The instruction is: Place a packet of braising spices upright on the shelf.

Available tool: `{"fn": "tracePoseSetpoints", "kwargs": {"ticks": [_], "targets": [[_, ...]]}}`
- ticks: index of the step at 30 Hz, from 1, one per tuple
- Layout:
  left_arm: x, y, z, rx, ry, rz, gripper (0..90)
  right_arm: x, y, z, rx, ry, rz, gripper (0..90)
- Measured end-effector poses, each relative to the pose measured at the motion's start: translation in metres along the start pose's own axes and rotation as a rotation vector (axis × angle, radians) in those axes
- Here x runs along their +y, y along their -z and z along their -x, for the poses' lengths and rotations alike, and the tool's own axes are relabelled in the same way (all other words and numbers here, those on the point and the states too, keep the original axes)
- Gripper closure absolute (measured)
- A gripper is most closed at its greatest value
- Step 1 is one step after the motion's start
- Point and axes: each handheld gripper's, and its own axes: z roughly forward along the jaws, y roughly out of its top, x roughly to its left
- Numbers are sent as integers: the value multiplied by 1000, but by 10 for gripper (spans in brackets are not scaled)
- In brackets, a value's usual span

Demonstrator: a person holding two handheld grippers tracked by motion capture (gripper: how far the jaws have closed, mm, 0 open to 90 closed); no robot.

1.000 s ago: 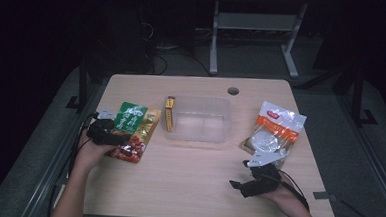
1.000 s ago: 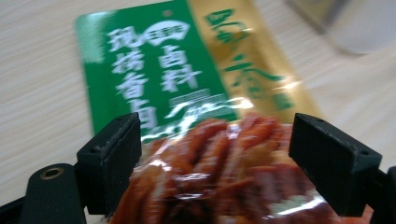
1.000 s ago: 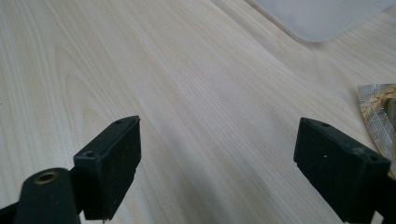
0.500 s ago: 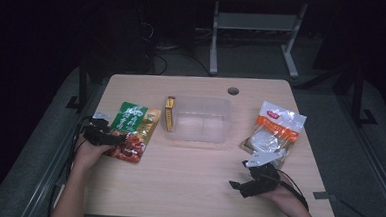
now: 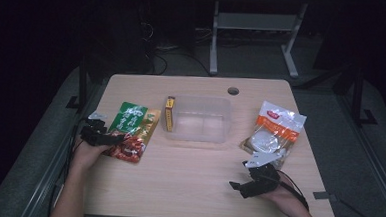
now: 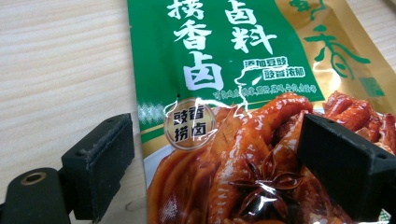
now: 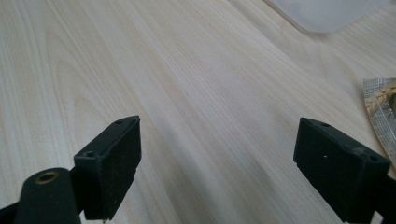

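Note:
A green and red snack pouch (image 5: 132, 130) lies flat at the table's left side. My left gripper (image 5: 110, 139) is open at its near left edge, one jaw over bare wood and the other over the pouch (image 6: 243, 116); the left gripper (image 6: 215, 163) holds nothing. A clear plastic tub (image 5: 200, 120) stands mid-table with a small yellow box (image 5: 169, 113) against its left wall. A white and orange packet (image 5: 272, 132) lies at the right. My right gripper (image 5: 237, 185) rests open above bare wood near the front right, and the right gripper (image 7: 217, 161) has nothing between its jaws.
The tub's corner (image 7: 327, 14) and the packet's edge (image 7: 380, 107) appear in the right gripper view. A round cable hole (image 5: 233, 90) marks the table's far side. A white frame stand (image 5: 255, 26) is on the dark floor beyond the table.
My left gripper has slid right, onto the pouch's near left edge. My right gripper has shifted slightly toward the front of the table.

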Motion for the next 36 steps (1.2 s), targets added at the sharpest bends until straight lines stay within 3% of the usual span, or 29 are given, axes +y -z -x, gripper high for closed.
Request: {"fn": "tracePoseSetpoints", "kwargs": {"ticks": [9,15,19,25,30,36], "targets": [[2,1,8,6,-35,-24,170,0,-1,-1,2,3,-7,148],[3,1,13,10,-75,-20,322,0,-1,-1,0,4,-9,148],[4,3,13,12,-81,-20,441,0,-1,-1,-1,4,-11,148],[5,4,12,18,-91,-19,686,0,-1,-1,-2,5,-15,148],[7,5,17,44,-131,-28,817,0,-1,-1,-3,8,-19,148],[7,8,14,24,-110,-8,886,-1,-1,0,-5,8,-23,148]]}}
